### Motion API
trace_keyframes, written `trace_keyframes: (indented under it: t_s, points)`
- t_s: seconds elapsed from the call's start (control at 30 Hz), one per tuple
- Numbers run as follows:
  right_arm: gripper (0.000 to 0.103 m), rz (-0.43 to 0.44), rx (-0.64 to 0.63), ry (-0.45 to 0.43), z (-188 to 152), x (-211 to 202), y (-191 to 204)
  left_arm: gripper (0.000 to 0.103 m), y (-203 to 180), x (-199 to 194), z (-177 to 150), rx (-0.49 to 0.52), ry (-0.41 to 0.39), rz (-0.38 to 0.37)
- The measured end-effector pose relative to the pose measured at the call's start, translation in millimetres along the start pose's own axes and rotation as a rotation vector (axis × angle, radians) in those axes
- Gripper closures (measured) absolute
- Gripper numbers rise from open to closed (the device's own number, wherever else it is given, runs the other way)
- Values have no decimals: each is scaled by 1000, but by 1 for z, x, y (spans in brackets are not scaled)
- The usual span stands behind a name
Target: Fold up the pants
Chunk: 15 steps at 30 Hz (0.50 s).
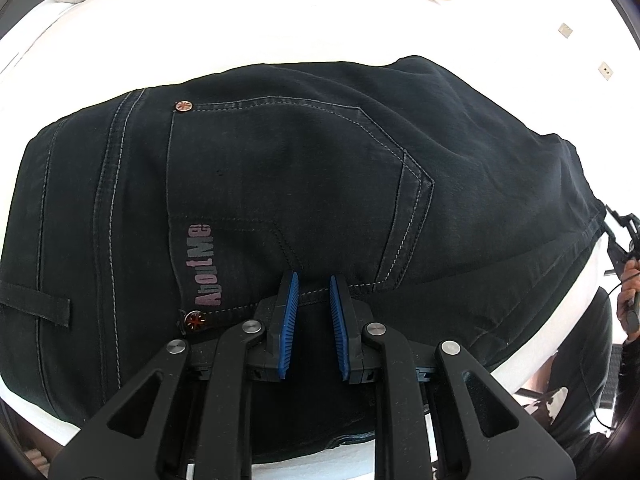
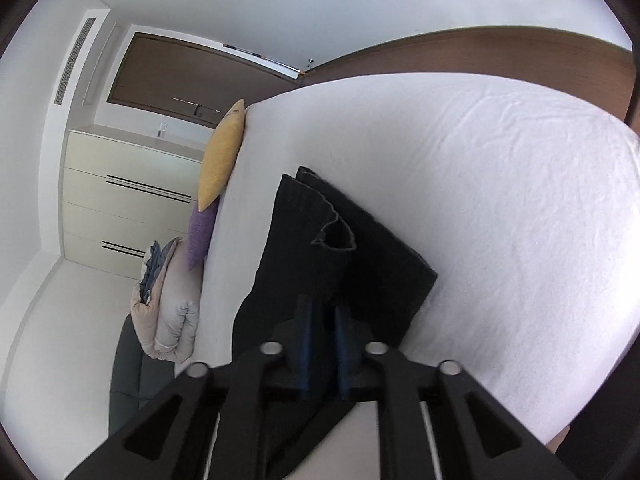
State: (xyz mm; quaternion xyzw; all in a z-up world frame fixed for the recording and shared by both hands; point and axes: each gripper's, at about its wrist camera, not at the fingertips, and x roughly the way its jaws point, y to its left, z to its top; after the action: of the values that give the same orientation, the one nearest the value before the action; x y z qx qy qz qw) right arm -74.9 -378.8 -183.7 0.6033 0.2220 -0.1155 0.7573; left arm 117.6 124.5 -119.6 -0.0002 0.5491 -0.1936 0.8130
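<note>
Just ahead of the left gripper [image 1: 314, 280], nearly pressed together, the pants [image 1: 280, 168] pocket reads "AboutMe", two rivets; right gripper [image 2: 322, 310] looks spread, pinching nothing.

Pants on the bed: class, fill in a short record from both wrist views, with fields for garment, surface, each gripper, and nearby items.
garment: dark pants, back pocket up, hems laid over in the right wrist view
surface: white bed sheet
left gripper: jaws narrow, over the pocket's edge; grip unclear
right gripper: jaws apart above the pants, nothing pinched
nearby: yellow pillow, purple pillow, folded quilt at the bed's edge
</note>
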Motion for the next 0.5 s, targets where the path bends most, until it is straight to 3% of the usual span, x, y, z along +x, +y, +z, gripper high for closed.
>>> trace_keyframes:
  t_s: [0.07,0.17,0.23,0.27,0.3,0.5]
  points:
    - [40,35,30,-33,1,0,1,87,0,0,-1,1,-2,1]
    - [41,30,1,-39,5,12,12,87,1,0,-4,-6,-5,2]
    - [59,14,-47,-20,9,24,18,87,0,1,-4,-4,-5,8]
    - [87,-1,-49,1,9,35,22,87,0,1,-4,-3,-6,10]
    - [95,-21,-34,14,9,41,19,87,-1,1,-4,-3,-7,13]
    - [97,-65,-47,-21,4,23,8,86,-6,-2,-7,3,-11,27]
